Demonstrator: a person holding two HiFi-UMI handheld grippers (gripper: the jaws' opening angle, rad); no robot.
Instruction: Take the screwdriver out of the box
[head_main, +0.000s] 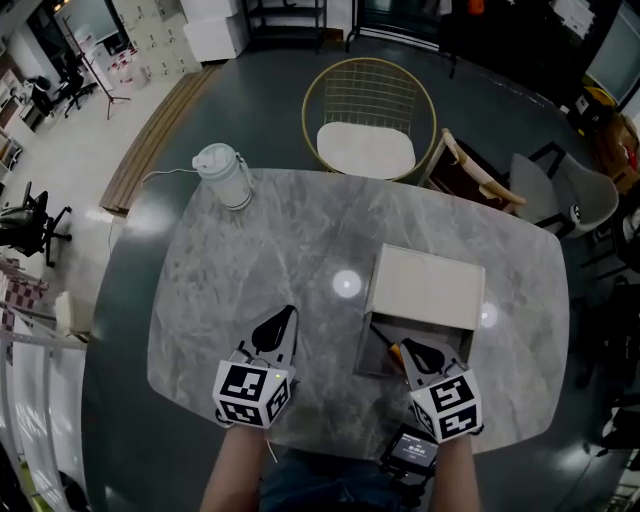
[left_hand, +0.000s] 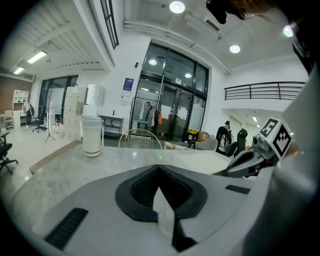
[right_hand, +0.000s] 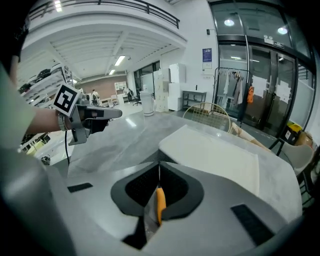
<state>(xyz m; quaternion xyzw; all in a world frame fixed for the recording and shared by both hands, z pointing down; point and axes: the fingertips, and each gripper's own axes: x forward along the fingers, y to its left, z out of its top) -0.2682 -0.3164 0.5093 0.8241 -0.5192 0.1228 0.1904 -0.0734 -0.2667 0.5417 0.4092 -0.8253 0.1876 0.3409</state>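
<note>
A shallow grey box (head_main: 368, 352) lies open near the table's front right, its white lid (head_main: 425, 285) folded back behind it. Inside lies the screwdriver (head_main: 396, 351), with an orange handle and a thin dark shaft pointing to the far left. My right gripper (head_main: 405, 347) hangs over the box, jaws shut. In the right gripper view the orange handle (right_hand: 160, 204) shows through the gap under the shut jaws (right_hand: 159, 165); I cannot tell whether they touch it. My left gripper (head_main: 289, 315) is shut and empty above bare marble, left of the box, and its jaws (left_hand: 159, 167) meet.
A white lidded jug (head_main: 224, 175) stands at the table's far left. A gold wire chair (head_main: 368, 120) and a wooden chair (head_main: 470, 175) stand beyond the far edge. A small dark device (head_main: 410, 450) sits at the near edge by my right arm.
</note>
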